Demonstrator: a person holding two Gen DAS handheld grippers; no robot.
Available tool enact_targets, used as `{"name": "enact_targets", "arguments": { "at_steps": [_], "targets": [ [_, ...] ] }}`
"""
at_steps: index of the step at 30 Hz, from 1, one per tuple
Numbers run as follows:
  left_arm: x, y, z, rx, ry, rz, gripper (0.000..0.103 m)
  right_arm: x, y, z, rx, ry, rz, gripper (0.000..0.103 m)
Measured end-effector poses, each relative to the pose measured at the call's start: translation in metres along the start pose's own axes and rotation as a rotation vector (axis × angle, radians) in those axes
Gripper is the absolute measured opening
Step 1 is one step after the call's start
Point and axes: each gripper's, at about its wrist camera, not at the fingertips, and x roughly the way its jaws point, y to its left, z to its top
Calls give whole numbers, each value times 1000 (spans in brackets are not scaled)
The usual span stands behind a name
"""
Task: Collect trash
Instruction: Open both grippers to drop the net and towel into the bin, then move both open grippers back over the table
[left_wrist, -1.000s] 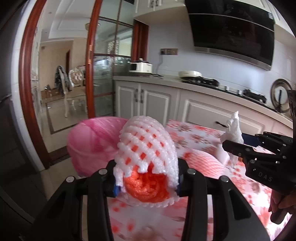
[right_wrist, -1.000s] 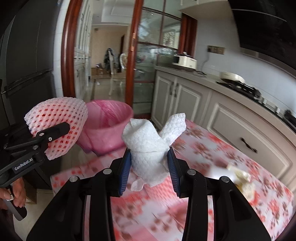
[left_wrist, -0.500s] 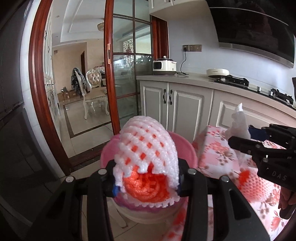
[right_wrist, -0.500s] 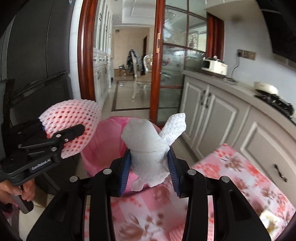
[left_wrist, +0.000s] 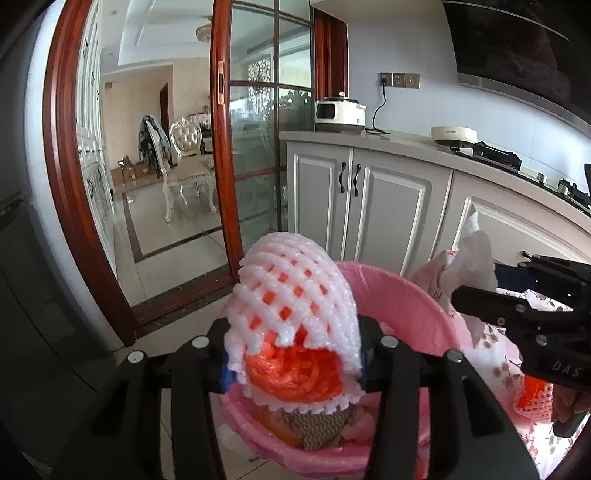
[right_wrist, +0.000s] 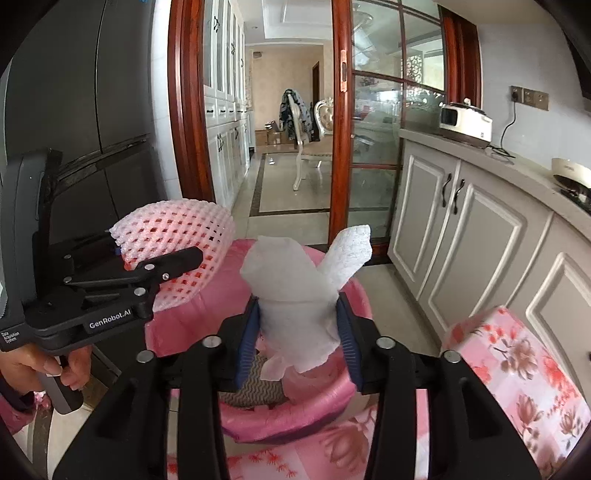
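1. Pink-lined bin (left_wrist: 399, 302) already has some scraps in it.
2. Left gripper (left_wrist: 295, 354) over bin, jaws opening, foam net (left_wrist: 295, 295) between them.
3. Right gripper (right_wrist: 297, 332) likewise, jaws opening around tissue (right_wrist: 295, 291).
4. Both drops left.

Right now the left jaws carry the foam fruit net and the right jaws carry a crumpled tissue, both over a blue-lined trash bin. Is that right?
Not quite: the liner is pink, not blue. The right wrist view shows the pink-lined trash bin under both loads. The rest holds: the foam fruit net sits in the left gripper, the crumpled tissue in the right gripper, and both sets of jaws are opening.
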Motion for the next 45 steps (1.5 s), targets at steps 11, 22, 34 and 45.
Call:
{"name": "enact_targets", "arguments": {
  "at_steps": [11,22,34,45],
  "targets": [
    [8,8,-13,0,4,42,71,-16,-16,-21,29,-14,-21,68],
    [-64,-17,-31,-30,-79,95,98,-95,-20,-56,27,-22,-150,80],
    [-144,-97,-83,34,-71,27,98,-196,-52,-132,164,-23,-276,85],
    [-153,-188,-122,94,25,-137,98,-263,-108,-215,360,18,-410,85]
  ]
}}
